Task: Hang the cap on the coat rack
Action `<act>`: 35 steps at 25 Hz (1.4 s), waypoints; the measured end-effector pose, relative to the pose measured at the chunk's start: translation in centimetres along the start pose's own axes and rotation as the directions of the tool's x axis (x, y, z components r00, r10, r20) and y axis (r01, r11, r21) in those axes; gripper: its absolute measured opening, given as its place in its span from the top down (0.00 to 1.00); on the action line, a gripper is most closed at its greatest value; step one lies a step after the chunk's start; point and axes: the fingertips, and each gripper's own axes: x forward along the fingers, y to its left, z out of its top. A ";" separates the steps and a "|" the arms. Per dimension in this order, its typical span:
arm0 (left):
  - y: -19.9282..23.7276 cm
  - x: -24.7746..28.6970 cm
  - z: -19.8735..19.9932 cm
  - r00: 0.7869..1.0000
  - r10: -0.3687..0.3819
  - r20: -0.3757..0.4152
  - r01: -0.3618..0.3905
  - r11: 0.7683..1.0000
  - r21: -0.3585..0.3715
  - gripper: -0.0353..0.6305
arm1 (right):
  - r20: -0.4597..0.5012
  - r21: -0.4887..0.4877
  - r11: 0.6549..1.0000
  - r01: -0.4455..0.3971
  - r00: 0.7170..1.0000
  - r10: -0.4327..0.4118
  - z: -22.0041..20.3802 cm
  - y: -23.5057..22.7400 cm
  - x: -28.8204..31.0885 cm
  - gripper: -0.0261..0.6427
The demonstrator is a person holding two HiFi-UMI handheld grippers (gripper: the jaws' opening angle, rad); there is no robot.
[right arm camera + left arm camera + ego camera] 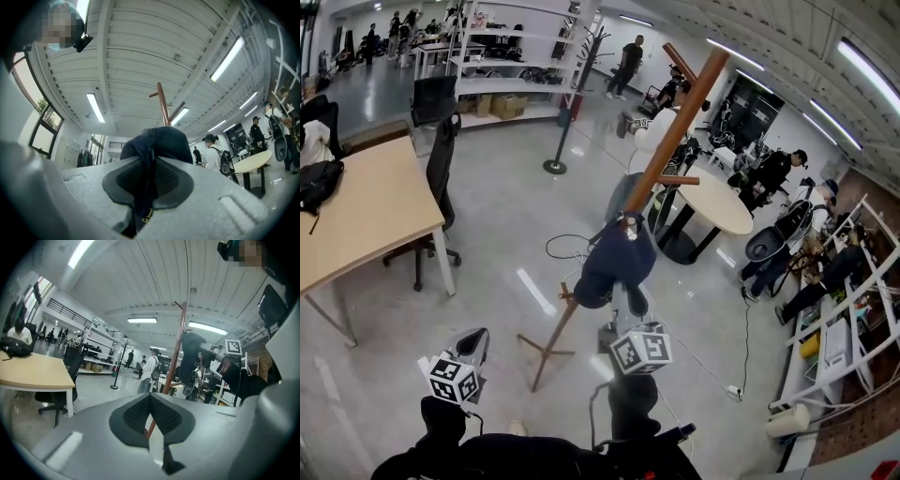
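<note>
1. The black meshed pads (125, 177) of the right gripper (149, 161) are clamped nearly together on a fold of the dark navy fabric cap (161, 140). The cloth runs down the seam between them. A strap end with a small yellowish fitting hangs out beneath.
2. Just past those fingertips the cap's rounded crown bulges. Behind it rises the pole of the brown wooden coat rack (162, 101), with short pegs branching near its top.
3. In the head view the cap sits partway up the leaning pole, its crown draped against the wood below a short side peg. Whether a peg actually carries it cannot be told. The right gripper reaches up to it from beneath, with its square-marker cube (640, 349) just under the cap.
4. The left gripper (151, 398) has its pads closed tip to tip and grasps nothing. Only a strip of the rack's pole shows through the narrow slit below the tips.
5. In the head view the left gripper is low at the left, well apart from both the cap and the rack.
6. Around them lies a glossy grey floor (506, 244). A light wooden table (356, 211) stands at the left with a black office chair (441, 173) beside it. A round white table (722, 204) sits behind the rack, with white shelving (516, 56) at the far wall and several people standing about.
</note>
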 end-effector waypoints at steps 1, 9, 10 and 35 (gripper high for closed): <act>0.1 0.1 0.1 1.000 0.000 -0.001 0.000 1.000 0.000 0.94 | -0.001 0.001 1.000 0.002 1.000 -0.002 0.0 0.0 0.1 0.91; 0.2 0.7 -0.1 1.000 0.000 -0.007 0.000 1.000 0.002 0.94 | -0.012 0.009 1.000 0.011 1.000 -0.010 -1.2 -0.9 0.2 0.91; 0.2 0.6 -0.1 1.000 0.001 -0.008 -0.001 1.000 0.002 0.94 | -0.014 0.009 1.000 0.013 1.000 -0.013 -1.3 -0.9 0.2 0.91; 1.4 0.6 -0.6 0.999 0.022 -0.029 -0.022 1.000 0.000 0.94 | -0.042 0.029 0.998 0.052 0.998 -0.050 -3.6 -2.4 1.1 0.91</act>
